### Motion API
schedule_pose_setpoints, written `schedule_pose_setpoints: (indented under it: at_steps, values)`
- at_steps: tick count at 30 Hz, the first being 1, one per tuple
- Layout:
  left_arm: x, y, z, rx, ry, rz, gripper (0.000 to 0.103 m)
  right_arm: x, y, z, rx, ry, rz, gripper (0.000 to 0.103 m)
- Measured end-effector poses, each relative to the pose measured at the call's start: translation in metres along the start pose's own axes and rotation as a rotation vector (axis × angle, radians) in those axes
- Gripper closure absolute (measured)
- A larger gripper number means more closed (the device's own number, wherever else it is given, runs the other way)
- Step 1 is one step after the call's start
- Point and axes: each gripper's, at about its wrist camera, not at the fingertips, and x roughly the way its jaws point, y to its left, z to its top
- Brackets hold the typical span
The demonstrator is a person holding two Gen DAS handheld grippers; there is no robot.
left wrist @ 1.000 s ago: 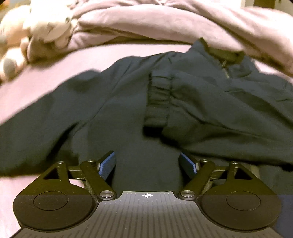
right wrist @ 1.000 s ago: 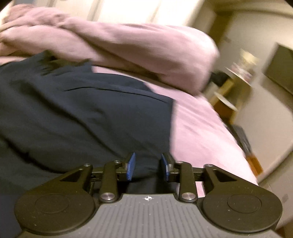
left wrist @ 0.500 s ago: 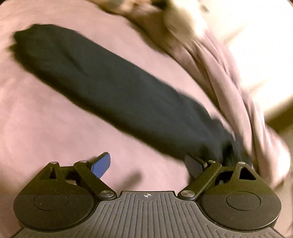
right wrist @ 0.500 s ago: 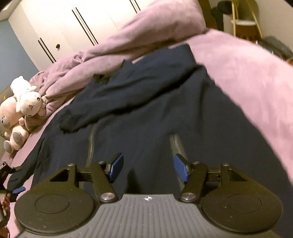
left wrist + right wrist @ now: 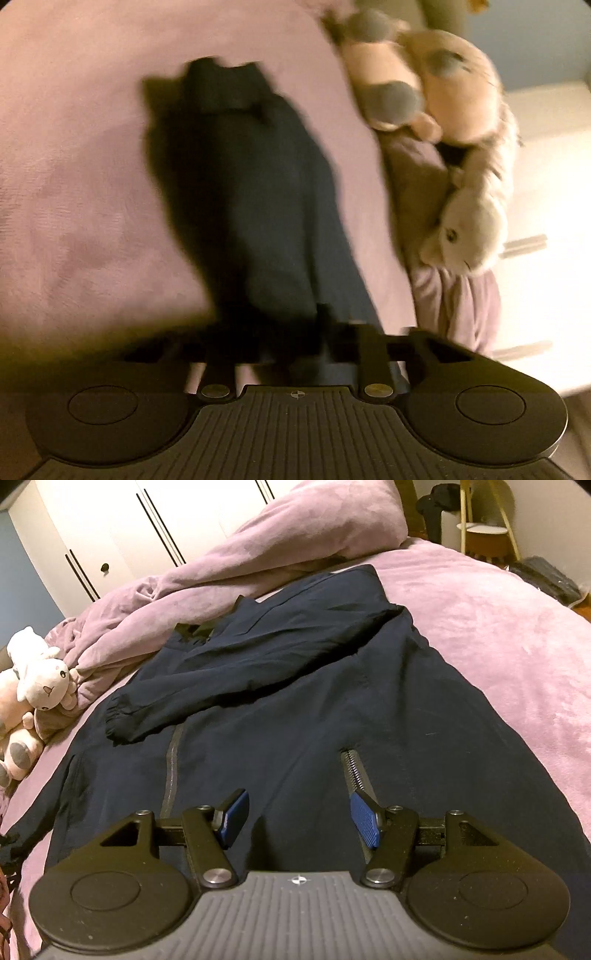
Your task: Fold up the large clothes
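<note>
On the pink bed (image 5: 92, 166), seen from the left wrist, a dark sleeve (image 5: 258, 192) of the jacket stretches away from the left gripper (image 5: 295, 339) toward its cuff (image 5: 221, 88) at the far end. The picture is blurred, but the jaws have just been closing and now stand pressed nearly together, with the near end of the sleeve between them (a pinch on the cloth, as far as the blur lets one tell). Right of the sleeve lie soft toys (image 5: 454, 147), resting against a bunched duvet (image 5: 458, 306).

From the right wrist, the navy jacket (image 5: 295, 709) lies spread front-up on the bed (image 5: 498, 646), collar at the far end beside the heaped duvet (image 5: 258, 565). One sleeve (image 5: 240, 675) is folded across the chest, its cuff pointing left. A zip (image 5: 171, 764) runs down the front, and a second, toothed zip (image 5: 352, 771) shows near the right finger. The right gripper (image 5: 299, 819) hovers over the lower front with its jaws spread and nothing between the blue pads (image 5: 365, 823). Soft toys (image 5: 33, 694) sit at the left edge, and a white wardrobe (image 5: 122, 524) stands behind.
</note>
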Motion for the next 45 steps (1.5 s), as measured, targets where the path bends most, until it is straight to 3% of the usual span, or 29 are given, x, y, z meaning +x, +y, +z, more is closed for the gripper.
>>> schedule_pose_setpoints:
  at_steps: [3, 8, 12, 15, 19, 23, 24, 25, 27, 30, 33, 35, 40, 45]
  values:
    - [0.001, 0.014, 0.002, -0.079, 0.006, -0.061, 0.091, 0.002, -0.002, 0.003, 0.005, -0.007, -0.007, 0.042]
    - [-0.011, -0.011, -0.006, 0.083, -0.035, -0.001, 0.092, 0.000, -0.013, 0.005, 0.026, -0.039, -0.032, 0.042]
    - [-0.027, -0.049, -0.013, 0.196, -0.066, -0.030, 0.093, -0.003, -0.024, 0.007, 0.061, -0.057, -0.029, 0.042]
    - [-0.041, -0.104, -0.040, 0.412, -0.038, -0.088, 0.093, -0.005, -0.031, 0.006, 0.076, -0.069, -0.019, 0.042]
    - [-0.053, -0.185, -0.117, 0.676, 0.082, -0.252, 0.093, -0.006, -0.041, 0.006, 0.109, -0.076, -0.015, 0.042]
    - [-0.053, -0.246, -0.239, 0.951, 0.275, -0.399, 0.089, -0.009, -0.048, 0.005, 0.138, -0.083, -0.009, 0.042]
    - [-0.047, -0.253, -0.270, 1.007, 0.337, -0.409, 0.081, -0.010, -0.050, 0.005, 0.144, -0.085, -0.007, 0.042]
    - [-0.042, -0.256, -0.296, 1.053, 0.383, -0.409, 0.066, -0.011, -0.052, 0.005, 0.147, -0.084, -0.002, 0.042]
    - [-0.032, -0.254, -0.344, 1.129, 0.479, -0.412, 0.050, -0.013, -0.055, 0.006, 0.148, -0.083, 0.003, 0.042]
    - [-0.020, -0.234, -0.377, 1.159, 0.556, -0.346, 0.047, -0.015, -0.062, 0.010, 0.145, -0.080, 0.011, 0.042]
    - [-0.013, -0.209, -0.371, 1.133, 0.543, -0.227, 0.046, -0.011, -0.065, 0.017, 0.143, -0.072, 0.037, 0.042]
    - [-0.014, -0.197, -0.356, 1.146, 0.484, -0.175, 0.046, -0.004, -0.063, 0.023, 0.140, -0.064, 0.058, 0.042]
    - [-0.026, -0.176, -0.318, 1.217, 0.204, 0.021, 0.041, 0.023, -0.030, 0.044, 0.110, -0.042, 0.163, 0.042]
    - [-0.026, -0.148, -0.310, 1.179, 0.091, 0.118, 0.036, 0.080, 0.017, 0.062, 0.160, 0.072, 0.345, 0.042]
